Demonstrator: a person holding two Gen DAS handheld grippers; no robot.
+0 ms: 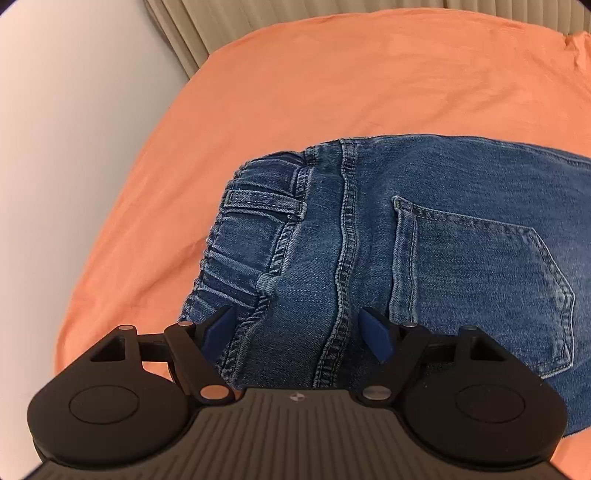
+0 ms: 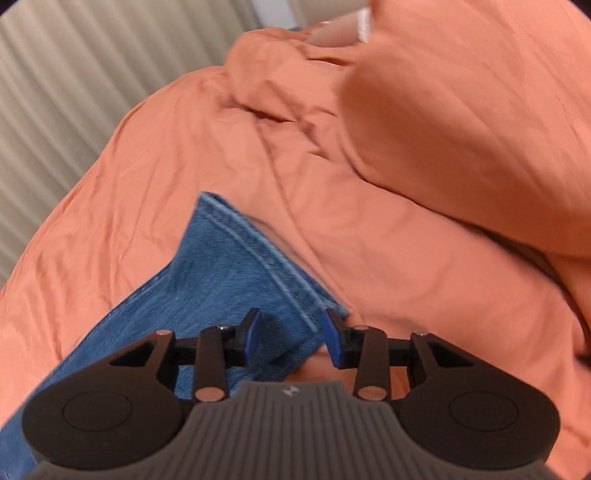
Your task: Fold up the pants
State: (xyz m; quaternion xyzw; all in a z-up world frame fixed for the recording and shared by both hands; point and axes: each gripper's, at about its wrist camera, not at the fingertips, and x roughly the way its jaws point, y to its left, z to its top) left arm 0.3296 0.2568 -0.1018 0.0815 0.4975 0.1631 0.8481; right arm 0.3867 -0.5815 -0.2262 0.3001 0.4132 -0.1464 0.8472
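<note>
Lying flat on the orange sheet [image 1: 332, 81], the jeans [image 1: 424, 240] show their seat side, with the gathered waistband [image 1: 251, 221] toward the left and a back pocket [image 1: 480, 280] to the right of the centre seam. The waistband edge ends with a broad band of bare sheet between it and the bed's left edge, where a pale wall [image 1: 55, 147] stands; more open sheet stretches beyond the jeans to the ribbed panel [image 1: 177, 33] at the far end. The left claw [image 1: 299, 332] is spread wide just over the denim beside the waistband, its blue pads apart and nothing pinched. In the right view, the hem [image 2: 258, 251] of a leg runs diagonally, free sheet to its left and a bunched orange duvet [image 2: 461, 129] close on its right. The right claw [image 2: 293, 338] is spread, straddling the hem's near corner; whether its pads touch cloth is unclear.
</note>
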